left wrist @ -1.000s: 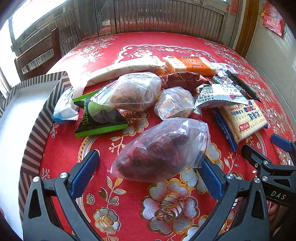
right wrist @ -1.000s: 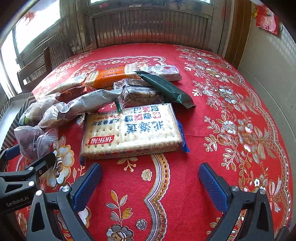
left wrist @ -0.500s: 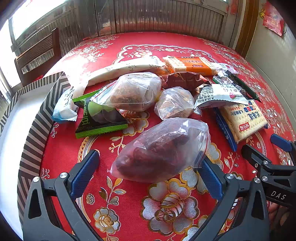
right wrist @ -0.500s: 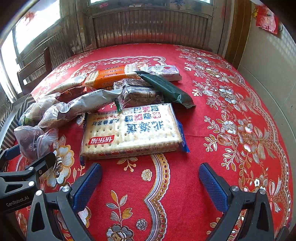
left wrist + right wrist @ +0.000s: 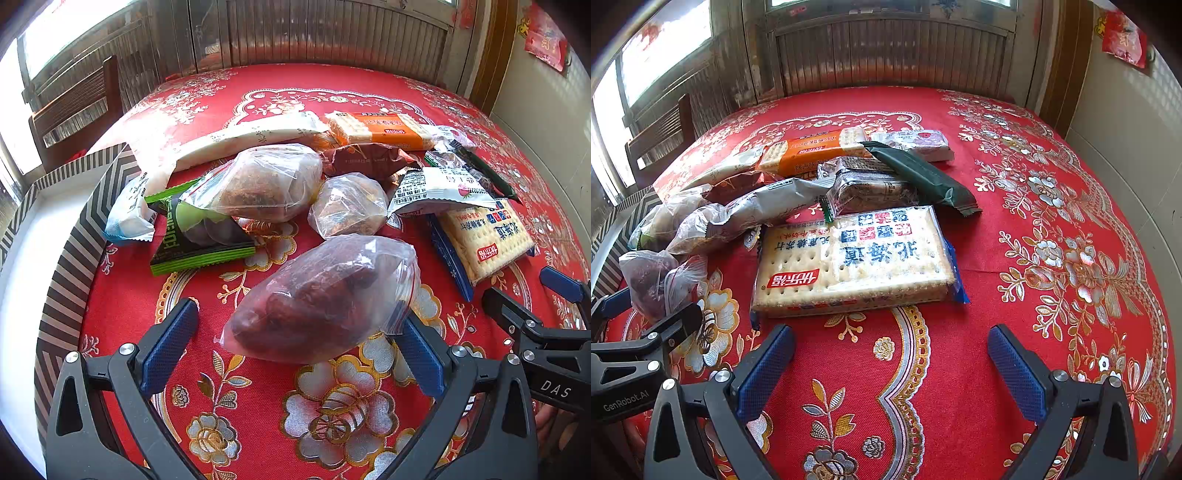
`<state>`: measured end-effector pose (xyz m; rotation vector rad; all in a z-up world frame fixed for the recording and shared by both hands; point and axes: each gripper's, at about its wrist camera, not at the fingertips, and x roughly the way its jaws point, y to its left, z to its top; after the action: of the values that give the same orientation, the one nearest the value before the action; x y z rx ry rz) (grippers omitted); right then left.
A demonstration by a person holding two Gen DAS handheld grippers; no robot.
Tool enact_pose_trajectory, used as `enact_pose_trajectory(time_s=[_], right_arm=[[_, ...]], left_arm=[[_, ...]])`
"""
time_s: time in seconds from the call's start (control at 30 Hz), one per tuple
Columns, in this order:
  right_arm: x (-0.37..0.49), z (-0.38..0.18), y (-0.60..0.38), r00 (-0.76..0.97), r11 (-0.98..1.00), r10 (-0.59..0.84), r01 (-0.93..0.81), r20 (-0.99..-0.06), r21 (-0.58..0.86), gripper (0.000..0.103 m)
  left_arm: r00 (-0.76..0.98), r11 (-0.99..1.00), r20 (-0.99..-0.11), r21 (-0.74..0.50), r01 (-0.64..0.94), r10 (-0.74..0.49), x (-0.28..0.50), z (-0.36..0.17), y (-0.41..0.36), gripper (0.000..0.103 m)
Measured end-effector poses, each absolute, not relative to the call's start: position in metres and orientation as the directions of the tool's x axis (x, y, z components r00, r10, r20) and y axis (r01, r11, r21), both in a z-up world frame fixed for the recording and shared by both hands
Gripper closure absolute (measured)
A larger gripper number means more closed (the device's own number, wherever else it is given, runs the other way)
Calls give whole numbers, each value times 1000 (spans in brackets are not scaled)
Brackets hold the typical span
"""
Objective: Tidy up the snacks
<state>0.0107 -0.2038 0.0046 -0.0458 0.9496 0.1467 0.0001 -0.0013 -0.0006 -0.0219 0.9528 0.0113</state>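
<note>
Your left hand-held gripper [image 5: 295, 343] spread wide, clear bag of dark red fruit [image 5: 321, 299] sits between its pads on red tabletop [image 5: 332, 85]. Your right hand-held gripper [image 5: 890, 365] also wide, nothing in it, just short of big cracker pack [image 5: 853, 260]. Striped box [image 5: 79, 236] at left edge.

Sunlit window [image 5: 665, 48], wooden chair [image 5: 74, 107]
</note>
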Motion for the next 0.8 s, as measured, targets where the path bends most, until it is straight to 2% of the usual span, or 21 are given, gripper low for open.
enact_pose_trajectory(time_s=[0.37,0.53,0.67,0.8], right_arm=[[11,5,-204,572,989,104,-144,-813,25,0],[9,7,-201,526,988,108,-153,-843,31,0],[0,16,-196,506,982,130,-182,-853,42,2],[-6,31,-195,501,977,166,-198,-849,74,3]], left_arm=[[580,1000,-815,-14,-19,0,0,-1,-1,0],[557,1000,-830,-11,-9,-4,-2,0,1,0],[529,999,-849,32,39,6,-9,8,-1,1],[560,995,-828,40,93,-19,-24,28,0,1]])
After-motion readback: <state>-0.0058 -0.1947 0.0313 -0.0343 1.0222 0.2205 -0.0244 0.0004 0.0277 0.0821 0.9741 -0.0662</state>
